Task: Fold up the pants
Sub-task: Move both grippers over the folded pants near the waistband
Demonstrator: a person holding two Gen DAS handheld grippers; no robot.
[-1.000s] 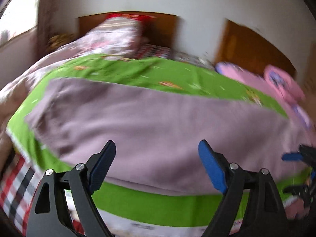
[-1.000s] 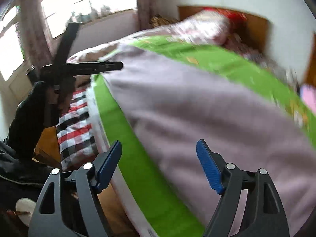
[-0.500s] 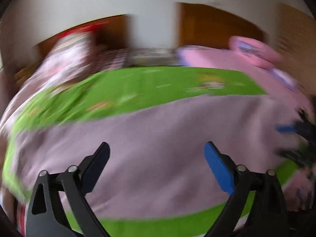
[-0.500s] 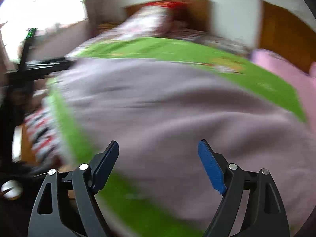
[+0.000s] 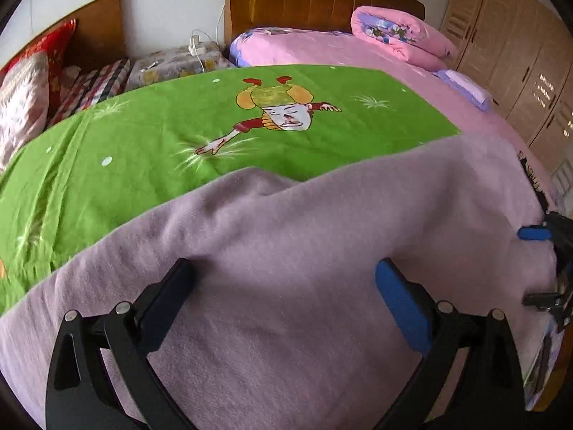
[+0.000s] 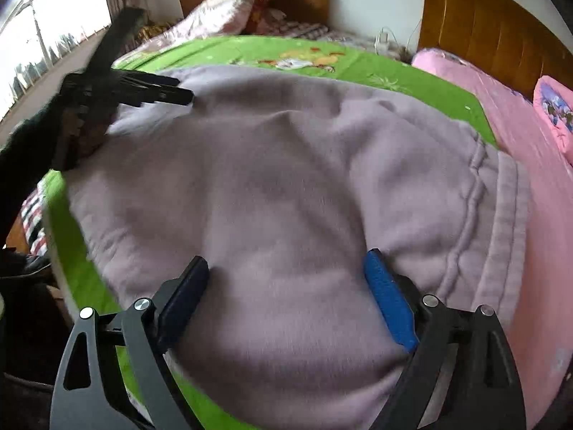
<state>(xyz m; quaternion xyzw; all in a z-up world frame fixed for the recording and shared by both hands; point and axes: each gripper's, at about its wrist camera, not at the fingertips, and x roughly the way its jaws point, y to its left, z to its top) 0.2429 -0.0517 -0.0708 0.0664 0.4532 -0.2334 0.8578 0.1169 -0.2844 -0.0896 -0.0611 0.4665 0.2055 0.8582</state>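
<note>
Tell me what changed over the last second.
Both grippers came down closer to the pants: the left gripper and right gripper now have fabric between open fingers, with nothing clamped yet. The left view swung right toward the pink bed. The pants stayed spread on the green sheet.

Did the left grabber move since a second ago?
Yes. The left gripper swung toward the right: the red pillow that sat near the top middle of its view is now at the far left edge, and the lilac pants look closer.
</note>
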